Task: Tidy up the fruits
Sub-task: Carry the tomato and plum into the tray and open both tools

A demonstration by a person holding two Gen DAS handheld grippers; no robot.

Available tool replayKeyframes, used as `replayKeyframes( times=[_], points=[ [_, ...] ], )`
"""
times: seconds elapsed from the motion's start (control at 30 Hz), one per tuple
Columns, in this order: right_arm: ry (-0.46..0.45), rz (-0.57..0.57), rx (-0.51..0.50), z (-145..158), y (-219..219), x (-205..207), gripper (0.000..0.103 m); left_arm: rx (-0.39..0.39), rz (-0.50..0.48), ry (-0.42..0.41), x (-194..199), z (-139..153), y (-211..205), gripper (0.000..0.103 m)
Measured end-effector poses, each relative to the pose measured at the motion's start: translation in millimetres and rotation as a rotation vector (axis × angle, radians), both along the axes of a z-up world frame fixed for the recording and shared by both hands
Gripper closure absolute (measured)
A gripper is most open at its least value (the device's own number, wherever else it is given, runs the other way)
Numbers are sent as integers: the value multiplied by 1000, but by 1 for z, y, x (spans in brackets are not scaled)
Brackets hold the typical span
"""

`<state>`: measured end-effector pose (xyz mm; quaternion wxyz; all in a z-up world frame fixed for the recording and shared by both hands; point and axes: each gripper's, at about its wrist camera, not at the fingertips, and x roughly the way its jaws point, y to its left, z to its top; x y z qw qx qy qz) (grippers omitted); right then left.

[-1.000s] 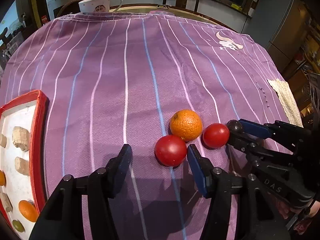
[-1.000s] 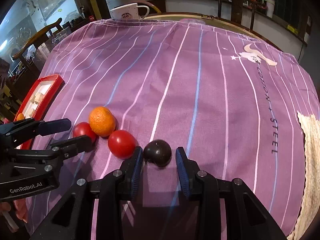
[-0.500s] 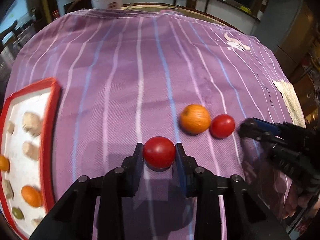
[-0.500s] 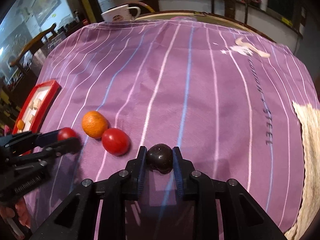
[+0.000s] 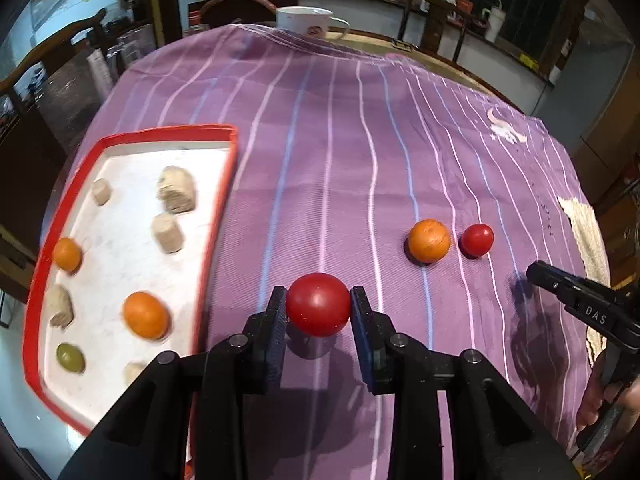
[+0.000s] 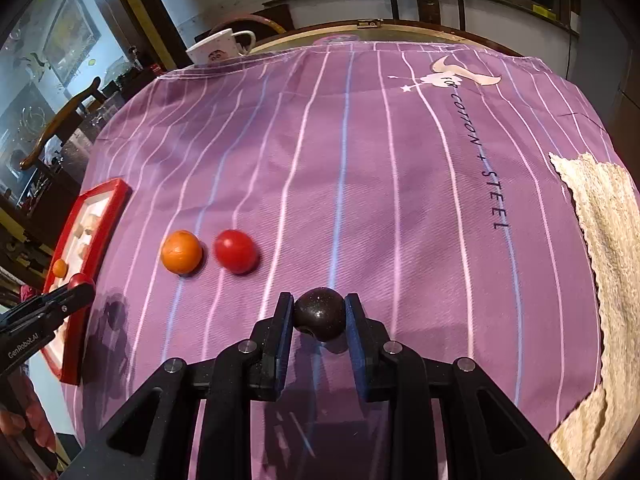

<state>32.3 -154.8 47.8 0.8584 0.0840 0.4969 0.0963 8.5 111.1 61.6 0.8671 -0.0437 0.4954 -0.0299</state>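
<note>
— Where do your two grippers stand right now?

— Your left gripper has its jaws closed onto the large red fruit, pads touching it on both sides, and the shadow under it suggests it's lifted off the purple striped cloth. Your right gripper is clamped the same way on the dark round fruit.

— And where does the fruit need to go?

— Most likely the red-rimmed tray, which already carries two orange fruits, a green one and some pale chunks. From your left jaws it lies to the left, its near rim just beside the gripper. That's the relation that matters: your left hand is much the nearer one, a short sideways carry. Your right hand sits well apart from it, with the whole cloth between.

— What's left on the worktop?

— An orange and a small red fruit, side by side and almost touching, ahead and to the right of your left jaws. They lie between your two grippers, closer to the right one.

— Anything to watch?

— Round fruit can roll once released; set it down low inside the tray, away from the rim.
</note>
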Motion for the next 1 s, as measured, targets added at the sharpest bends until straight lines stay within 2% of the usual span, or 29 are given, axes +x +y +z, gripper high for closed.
replayKeyframes(
  times=[0.33, 0.73, 1.0],
  points=[
    [-13, 68, 9, 15, 51, -15, 75, -13, 52, -9, -25, 13, 43, 72],
    [-38, 160, 9, 31, 130, -22, 75, 27, 86, -21, -36, 23, 96, 72],
    [-48, 177, 4, 37, 168, -22, 75, 67, 90, -40, -34, 29, 122, 72]
  ],
)
